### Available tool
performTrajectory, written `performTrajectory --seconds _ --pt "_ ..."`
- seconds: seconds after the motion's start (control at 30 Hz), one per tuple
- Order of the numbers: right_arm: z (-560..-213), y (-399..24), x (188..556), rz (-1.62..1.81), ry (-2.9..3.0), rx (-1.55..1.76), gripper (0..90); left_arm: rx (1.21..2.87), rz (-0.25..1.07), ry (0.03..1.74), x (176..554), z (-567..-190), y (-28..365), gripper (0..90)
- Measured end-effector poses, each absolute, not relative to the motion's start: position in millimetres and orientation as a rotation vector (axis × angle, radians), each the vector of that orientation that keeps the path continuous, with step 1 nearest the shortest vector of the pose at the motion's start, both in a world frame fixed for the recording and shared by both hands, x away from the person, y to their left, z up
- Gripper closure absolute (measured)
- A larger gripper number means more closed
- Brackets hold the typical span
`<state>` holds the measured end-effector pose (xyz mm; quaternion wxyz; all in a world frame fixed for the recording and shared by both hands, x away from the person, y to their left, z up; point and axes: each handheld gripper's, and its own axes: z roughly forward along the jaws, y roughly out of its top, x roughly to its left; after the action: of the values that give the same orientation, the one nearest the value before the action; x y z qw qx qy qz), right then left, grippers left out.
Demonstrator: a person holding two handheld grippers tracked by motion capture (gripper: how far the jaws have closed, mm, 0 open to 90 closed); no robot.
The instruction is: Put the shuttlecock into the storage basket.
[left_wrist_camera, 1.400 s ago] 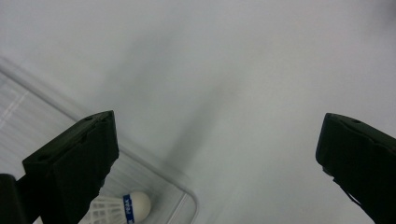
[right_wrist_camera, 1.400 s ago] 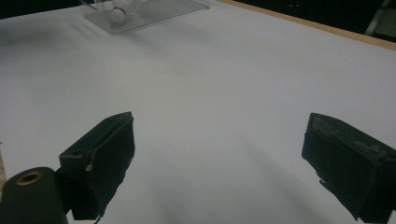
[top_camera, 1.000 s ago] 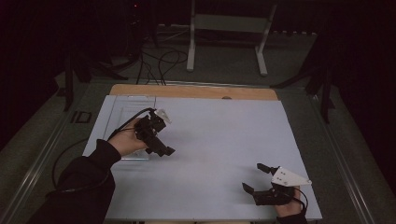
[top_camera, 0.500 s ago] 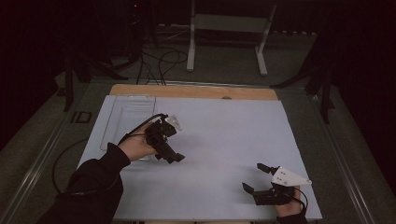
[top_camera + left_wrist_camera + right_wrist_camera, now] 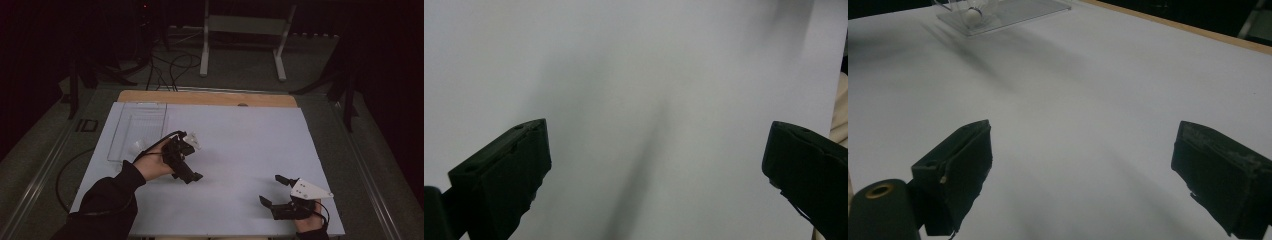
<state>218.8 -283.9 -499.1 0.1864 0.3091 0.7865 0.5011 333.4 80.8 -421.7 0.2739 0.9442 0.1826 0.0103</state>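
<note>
My left gripper [image 5: 186,164] hangs over the left middle of a white sheet [image 5: 240,135], held in a hand with a dark sleeve. In the left gripper view its jaws stand wide apart over the bare sheet [image 5: 649,75], so the left gripper [image 5: 654,165] is open and empty. Near the front right corner my right gripper [image 5: 272,190] rests low, with a grey plate on top. The right gripper [image 5: 1083,165] is open too, with nothing between its jaws.
A clear plastic tray [image 5: 145,112] lies at the far left of the sheet with a small white ball [image 5: 137,146] in it; the tray [image 5: 1018,12] and the ball [image 5: 971,15] also appear far off. A wooden table edge [image 5: 210,97] runs along the back. A metal stand [image 5: 240,45] is beyond.
My left gripper has drifted right and toward the person, away from the clear tray. The right gripper has stayed where it was.
</note>
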Motion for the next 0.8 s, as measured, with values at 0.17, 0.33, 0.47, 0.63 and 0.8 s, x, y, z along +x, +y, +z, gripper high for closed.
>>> performTrajectory --seconds 0.17,0.33,0.47,0.63,0.8 --pt "-499 -284 219 1.411 2.217 0.868 9.6 2.532 0.021 0.476 328 -429 80 0.2" --pt "-499 -284 219 1.408 2.219 0.871 9.6 2.541 0.026 0.449 320 -439 81 0.2" --pt "-499 -284 219 1.411 2.22 0.871 9.6 2.538 0.019 0.456 316 -448 85 0.2" --pt "-499 -284 219 1.41 2.22 0.869 9.6 2.528 -0.02 0.46 314 -458 92 0.3" --pt "-499 -284 219 1.411 2.222 0.874 9.6 2.525 -0.029 0.476 310 -468 98 0.2"
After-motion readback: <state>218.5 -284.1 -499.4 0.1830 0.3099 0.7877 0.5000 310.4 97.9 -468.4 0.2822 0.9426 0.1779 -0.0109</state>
